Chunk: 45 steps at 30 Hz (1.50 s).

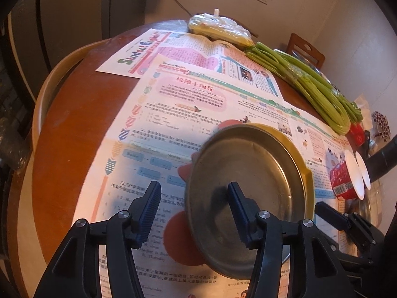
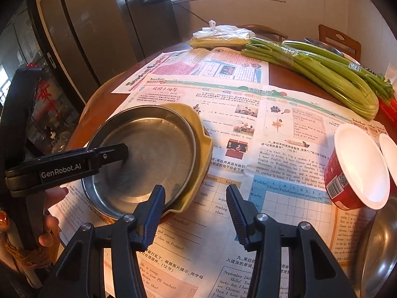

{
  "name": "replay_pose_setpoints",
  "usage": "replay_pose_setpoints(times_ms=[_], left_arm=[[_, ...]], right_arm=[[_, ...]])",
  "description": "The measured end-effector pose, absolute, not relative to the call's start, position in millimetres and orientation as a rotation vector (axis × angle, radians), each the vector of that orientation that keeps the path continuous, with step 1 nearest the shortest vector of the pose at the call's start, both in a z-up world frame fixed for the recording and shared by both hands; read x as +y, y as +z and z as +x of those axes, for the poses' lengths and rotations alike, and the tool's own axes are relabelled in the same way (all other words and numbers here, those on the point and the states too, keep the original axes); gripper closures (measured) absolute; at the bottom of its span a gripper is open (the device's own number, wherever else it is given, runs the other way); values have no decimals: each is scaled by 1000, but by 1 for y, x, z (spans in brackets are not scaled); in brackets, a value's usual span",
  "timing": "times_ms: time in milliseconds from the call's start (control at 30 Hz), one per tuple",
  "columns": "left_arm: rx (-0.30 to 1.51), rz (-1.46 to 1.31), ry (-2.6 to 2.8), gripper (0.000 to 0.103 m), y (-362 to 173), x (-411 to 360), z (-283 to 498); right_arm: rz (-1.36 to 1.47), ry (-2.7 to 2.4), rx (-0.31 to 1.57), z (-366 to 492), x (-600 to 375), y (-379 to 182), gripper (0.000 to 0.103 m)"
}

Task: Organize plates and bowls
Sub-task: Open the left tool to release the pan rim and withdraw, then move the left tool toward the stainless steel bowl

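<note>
Steel plate (image 1: 248, 168), nested in yellow dish (image 1: 301, 164) on newspaper (image 2: 273, 149). Straddled at near rim by left claw (image 1: 193, 185), parted midway: one finger inside, one outside, pads off the metal. Right claw (image 2: 194, 186) parted, gripping nothing, only print between fingers; left finger overlapping dish's near edge, contact unclear. Ahead-right of right claw: red tub (image 2: 357, 168) on its side; second white lid (image 2: 389, 156) and steel bowl (image 2: 379, 243) cut off by frame edge.

I see a dull, empty steel plate (image 2: 146, 154) nested upright in a yellow dish (image 2: 198, 149) with notched corners, both sitting on newspaper near the table's left edge.
</note>
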<state>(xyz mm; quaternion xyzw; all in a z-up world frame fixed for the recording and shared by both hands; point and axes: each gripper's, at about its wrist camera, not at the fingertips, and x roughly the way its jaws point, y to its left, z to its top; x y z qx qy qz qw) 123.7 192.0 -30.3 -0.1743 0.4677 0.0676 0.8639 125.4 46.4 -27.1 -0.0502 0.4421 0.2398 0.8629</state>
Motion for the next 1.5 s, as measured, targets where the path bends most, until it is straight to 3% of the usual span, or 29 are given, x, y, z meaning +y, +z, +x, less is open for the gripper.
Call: replay_pose_setpoints(times_ms=[1067,1500], left_arm=[[1035,-322,56,40,-35,123,178],[929,-307,146,40,0,142,150]], right_arm=[[-105,497,972,163,19,-37,51],[-94,453,853,150,2,-9,51]])
